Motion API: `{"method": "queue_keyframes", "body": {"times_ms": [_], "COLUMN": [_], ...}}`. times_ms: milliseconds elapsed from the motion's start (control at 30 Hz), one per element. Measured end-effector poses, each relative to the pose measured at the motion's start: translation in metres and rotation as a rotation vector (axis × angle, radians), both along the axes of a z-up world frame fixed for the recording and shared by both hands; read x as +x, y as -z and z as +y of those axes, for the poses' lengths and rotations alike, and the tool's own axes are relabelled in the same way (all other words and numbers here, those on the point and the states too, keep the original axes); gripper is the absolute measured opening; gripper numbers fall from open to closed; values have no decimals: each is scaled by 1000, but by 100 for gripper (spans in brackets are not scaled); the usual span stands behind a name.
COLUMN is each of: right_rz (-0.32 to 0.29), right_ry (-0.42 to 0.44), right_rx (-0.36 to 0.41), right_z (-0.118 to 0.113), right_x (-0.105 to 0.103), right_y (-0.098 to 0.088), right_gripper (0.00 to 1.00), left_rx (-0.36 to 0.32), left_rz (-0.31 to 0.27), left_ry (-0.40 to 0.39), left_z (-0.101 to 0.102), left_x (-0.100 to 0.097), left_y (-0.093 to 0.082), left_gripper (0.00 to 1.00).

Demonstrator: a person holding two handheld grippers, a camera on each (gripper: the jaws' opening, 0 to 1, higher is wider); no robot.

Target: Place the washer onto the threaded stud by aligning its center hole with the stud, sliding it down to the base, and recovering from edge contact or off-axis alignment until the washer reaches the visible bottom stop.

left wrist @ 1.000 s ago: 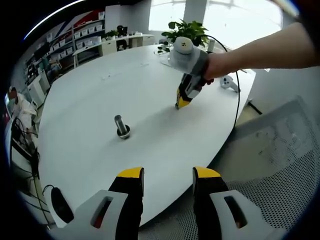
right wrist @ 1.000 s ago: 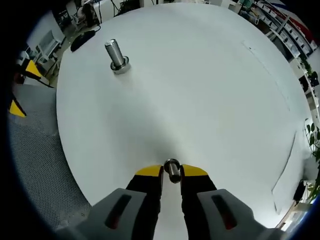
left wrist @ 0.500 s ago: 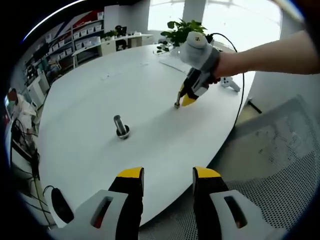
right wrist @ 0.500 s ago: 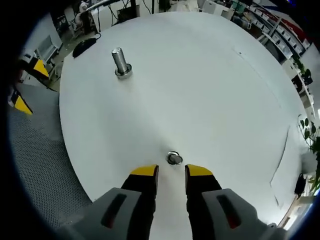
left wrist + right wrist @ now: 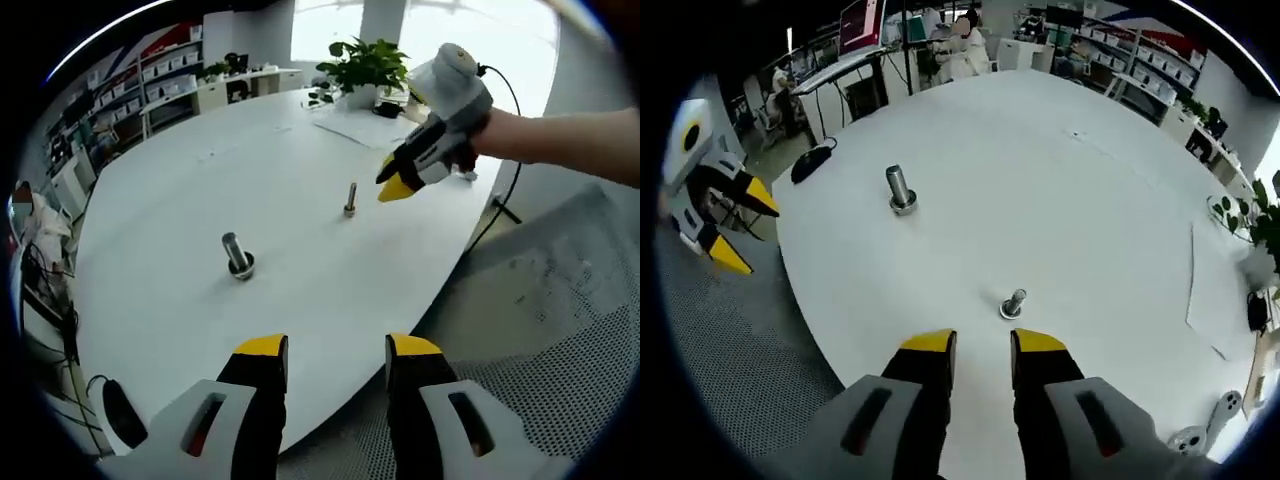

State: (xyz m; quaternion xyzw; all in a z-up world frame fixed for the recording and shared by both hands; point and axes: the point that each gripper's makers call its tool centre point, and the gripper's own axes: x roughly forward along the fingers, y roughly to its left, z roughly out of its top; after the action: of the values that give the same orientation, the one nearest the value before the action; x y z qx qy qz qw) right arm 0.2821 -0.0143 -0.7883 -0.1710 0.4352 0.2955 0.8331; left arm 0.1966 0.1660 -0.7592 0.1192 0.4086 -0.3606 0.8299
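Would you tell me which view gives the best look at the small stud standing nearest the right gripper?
The right gripper view: the small stud stands upright on the white table just ahead of the open right gripper, with its base ring showing. The left gripper view shows it far off and thin, beside the right gripper.

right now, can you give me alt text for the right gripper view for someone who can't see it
The right gripper's yellow-tipped jaws stand open and empty above a round white table, short of a small metal threaded stud standing upright with a ring at its base. Farther off stands a thicker grey metal bolt; the left gripper shows at the left edge.
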Motion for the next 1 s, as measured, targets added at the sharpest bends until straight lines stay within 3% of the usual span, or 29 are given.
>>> {"method": "queue_keyframes", "body": {"times_ms": [333, 533, 633, 867, 1000], "right_rz": [-45, -86, -95, -116, -139], "right_ry": [29, 89, 162, 190, 227], "right_rx": [29, 98, 195, 191, 246], "right_z": [7, 10, 13, 6, 4], "right_x": [-17, -19, -22, -31, -27], "right_y": [-18, -34, -44, -43, -50], "right_gripper": [24, 25, 25, 25, 27], "left_rx": [-17, -25, -29, -41, -56], "left_rz": [-23, -53, -41, -40, -53], "left_ry": [-11, -18, -24, -34, -32], "left_z": [1, 0, 1, 1, -1], "left_x": [5, 9, 8, 9, 11], "left_y": [-6, -12, -11, -11, -15], "left_gripper": [37, 38, 38, 38, 38]}}
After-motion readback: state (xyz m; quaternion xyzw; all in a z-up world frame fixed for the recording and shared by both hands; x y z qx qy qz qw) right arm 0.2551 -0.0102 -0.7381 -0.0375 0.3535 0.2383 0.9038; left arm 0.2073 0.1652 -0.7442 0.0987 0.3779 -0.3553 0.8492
